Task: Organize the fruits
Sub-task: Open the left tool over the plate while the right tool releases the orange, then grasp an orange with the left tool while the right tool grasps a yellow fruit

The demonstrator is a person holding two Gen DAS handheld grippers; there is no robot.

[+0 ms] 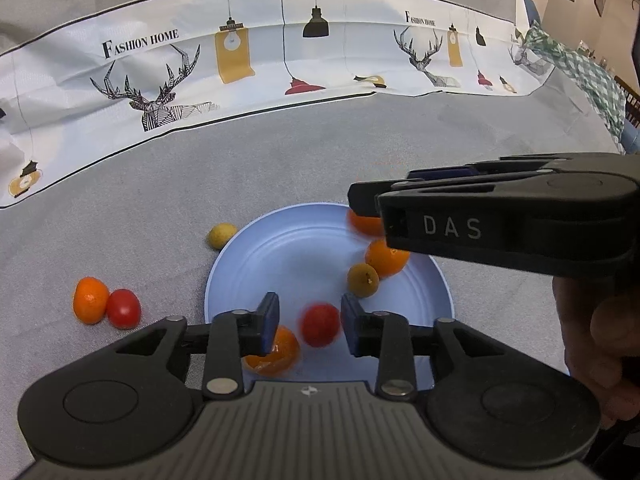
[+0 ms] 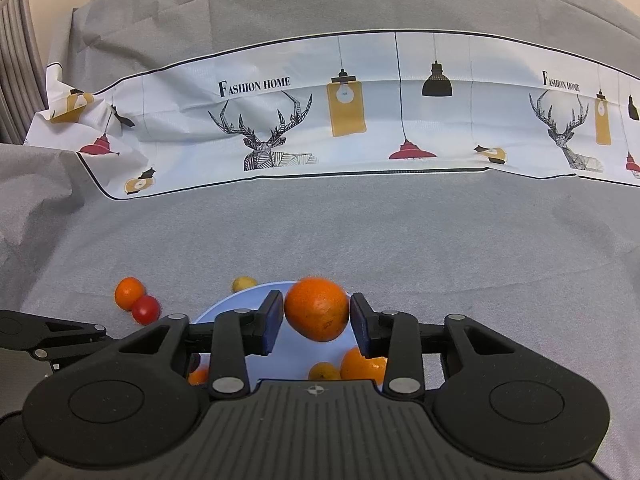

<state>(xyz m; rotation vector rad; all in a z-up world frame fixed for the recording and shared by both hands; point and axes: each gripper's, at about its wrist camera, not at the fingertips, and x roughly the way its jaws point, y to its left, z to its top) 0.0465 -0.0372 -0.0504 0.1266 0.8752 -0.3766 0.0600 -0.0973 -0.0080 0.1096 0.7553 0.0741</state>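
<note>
A pale blue plate (image 1: 280, 264) lies on the grey cloth. My left gripper (image 1: 309, 320) is open above its near edge; a blurred red tomato (image 1: 319, 324) sits between the pads, touching neither. On the plate are an orange (image 1: 276, 354), another orange (image 1: 385, 258) and a yellow-green fruit (image 1: 362, 280). My right gripper (image 2: 316, 318) has its pads at the sides of an orange (image 2: 317, 309) above the plate (image 2: 240, 300); a narrow gap shows at each pad. On the cloth to the left lie an orange (image 1: 90, 300), a tomato (image 1: 123, 308) and a yellow fruit (image 1: 221, 235).
A white printed cloth strip (image 1: 280, 48) with deer and lamps runs across the back. A green checked cloth (image 1: 580, 68) lies at the far right. A hand (image 1: 600, 340) holds the right gripper's body (image 1: 500, 220) over the plate's right side.
</note>
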